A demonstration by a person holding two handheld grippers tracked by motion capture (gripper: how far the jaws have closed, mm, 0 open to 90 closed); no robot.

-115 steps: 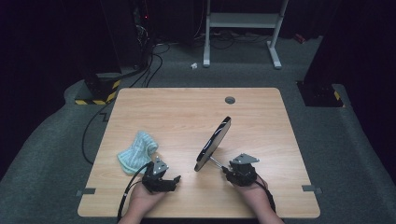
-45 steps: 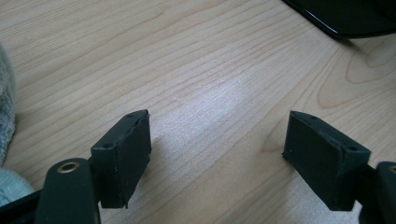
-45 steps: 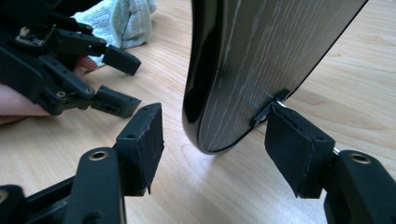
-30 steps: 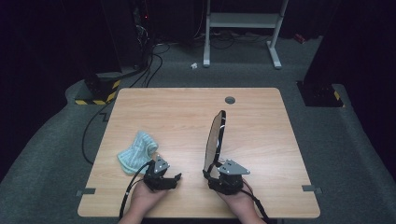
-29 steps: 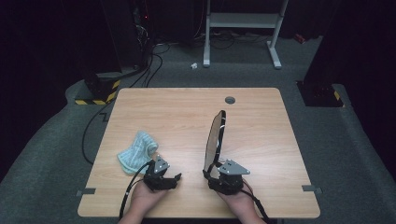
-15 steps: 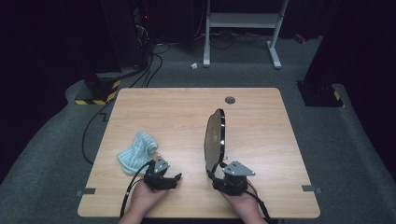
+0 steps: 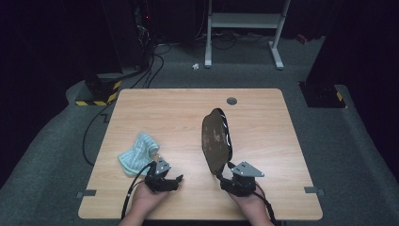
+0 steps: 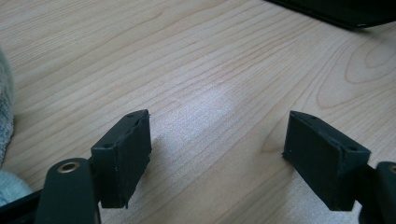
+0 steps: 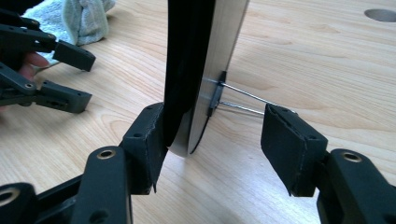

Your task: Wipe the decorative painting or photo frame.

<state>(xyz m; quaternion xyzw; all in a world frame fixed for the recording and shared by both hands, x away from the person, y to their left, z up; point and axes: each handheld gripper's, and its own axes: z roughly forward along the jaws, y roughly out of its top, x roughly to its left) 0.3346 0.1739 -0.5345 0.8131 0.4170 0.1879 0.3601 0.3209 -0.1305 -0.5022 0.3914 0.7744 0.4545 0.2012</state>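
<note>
Two tongs | right tongs (image 9: 215, 149) wide, mirror (image 9: 205, 70) touching one pad | left tongs (image 8: 233, 158) wide

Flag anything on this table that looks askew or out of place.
The oval mirror stands on edge, leaning, its wire stand sticking out behind. The right gripper brackets its base; only one pad touches. The crumpled cloth lies loose nearby.

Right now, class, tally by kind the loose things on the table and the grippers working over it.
Mirror: 1
Cloth: 1
Grippers, left and right: 2
Total: 4
</note>
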